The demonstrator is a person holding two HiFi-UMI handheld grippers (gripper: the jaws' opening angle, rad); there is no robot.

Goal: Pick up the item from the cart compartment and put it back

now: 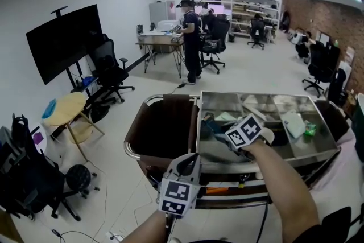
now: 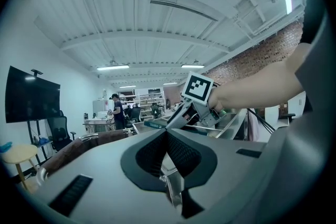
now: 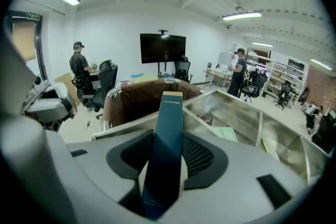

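Note:
A steel cart (image 1: 267, 95) with several open compartments stands in front of me. My right gripper (image 1: 226, 136) reaches over its left compartment and is shut on a slim dark teal box (image 3: 167, 149). In the right gripper view the box stands upright between the pads, its top end pointing away over the cart (image 3: 239, 113). In the head view only a dark corner of the box (image 1: 212, 125) shows ahead of the marker cube. My left gripper (image 1: 190, 161) hangs lower, in front of the cart's near left corner, its jaws shut with nothing in them. The left gripper view shows its pads (image 2: 176, 152) meeting and the right gripper (image 2: 190, 110) above.
A brown bag (image 1: 162, 128) hangs on the cart's left end. White paper (image 1: 294, 122) and a green packet (image 1: 309, 130) lie in the right compartment, and a green sheet (image 3: 227, 134) in the middle one. A round yellow table (image 1: 67, 108), office chairs and a standing person (image 1: 190, 37) are further off.

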